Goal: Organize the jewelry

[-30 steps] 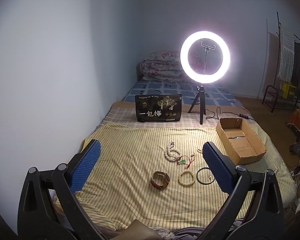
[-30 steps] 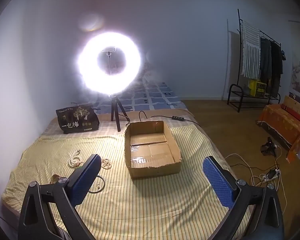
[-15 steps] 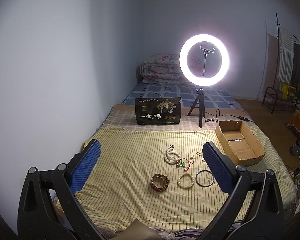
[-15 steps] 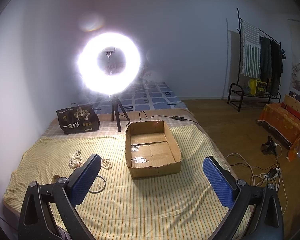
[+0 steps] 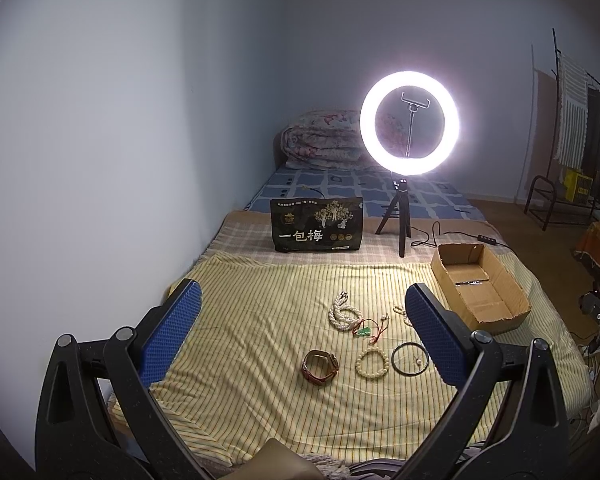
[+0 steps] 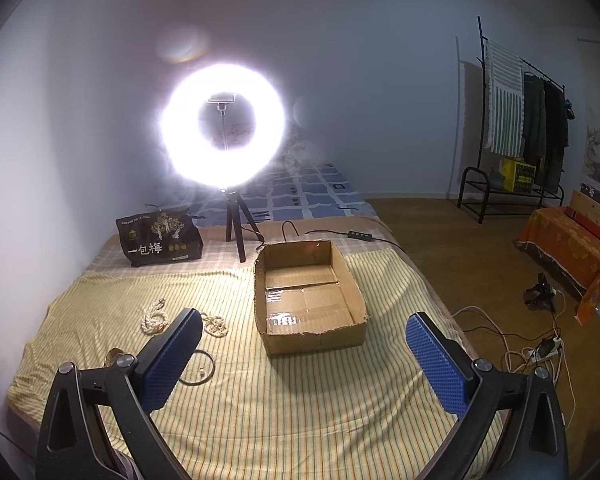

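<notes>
Both claws, left gripper [image 5: 300, 312] and right gripper [image 6: 304, 338], hover wide open and empty above jewelry [image 5: 360, 344] scattered on the striped sheet [image 5: 260, 312] beside an empty cardboard box [image 6: 312, 336]; sorting appears unstarted, first pickup next.

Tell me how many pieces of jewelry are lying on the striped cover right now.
6: white rope necklace, red cord with green pendant, brown watch, cream bead bracelet, black ring, beaded strand partly hidden by a finger.

A lit ring light [image 5: 410, 124] stands beside a black snack bag [image 5: 317, 230].
</notes>
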`<state>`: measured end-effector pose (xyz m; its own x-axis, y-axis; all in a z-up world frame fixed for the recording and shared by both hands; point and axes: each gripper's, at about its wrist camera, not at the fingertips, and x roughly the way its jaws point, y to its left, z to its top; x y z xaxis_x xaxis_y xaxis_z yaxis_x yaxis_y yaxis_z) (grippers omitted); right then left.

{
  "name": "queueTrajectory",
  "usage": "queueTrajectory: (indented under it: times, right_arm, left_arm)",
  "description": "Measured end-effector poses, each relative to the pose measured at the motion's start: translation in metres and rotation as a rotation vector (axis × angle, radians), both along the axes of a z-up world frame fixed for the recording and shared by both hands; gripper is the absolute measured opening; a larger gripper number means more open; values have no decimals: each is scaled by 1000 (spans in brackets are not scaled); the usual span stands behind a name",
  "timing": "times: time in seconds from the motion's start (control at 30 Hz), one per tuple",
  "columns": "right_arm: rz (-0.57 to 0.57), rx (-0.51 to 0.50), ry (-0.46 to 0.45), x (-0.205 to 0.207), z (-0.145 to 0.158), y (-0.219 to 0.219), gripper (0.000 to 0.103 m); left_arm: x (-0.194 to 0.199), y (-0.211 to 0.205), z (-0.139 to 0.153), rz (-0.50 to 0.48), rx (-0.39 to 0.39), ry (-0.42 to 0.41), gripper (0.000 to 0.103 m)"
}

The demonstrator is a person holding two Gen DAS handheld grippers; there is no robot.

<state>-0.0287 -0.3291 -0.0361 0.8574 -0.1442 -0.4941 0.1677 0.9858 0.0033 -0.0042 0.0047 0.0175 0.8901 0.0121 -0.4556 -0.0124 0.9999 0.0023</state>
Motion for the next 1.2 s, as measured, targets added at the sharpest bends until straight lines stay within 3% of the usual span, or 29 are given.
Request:
queueTrajectory:
  times: [1.2]
  right_arm:
    - [20,-3,11,5,0,7,103]
  left_arm:
    - [-1,1,2,3,-2,-4,103]
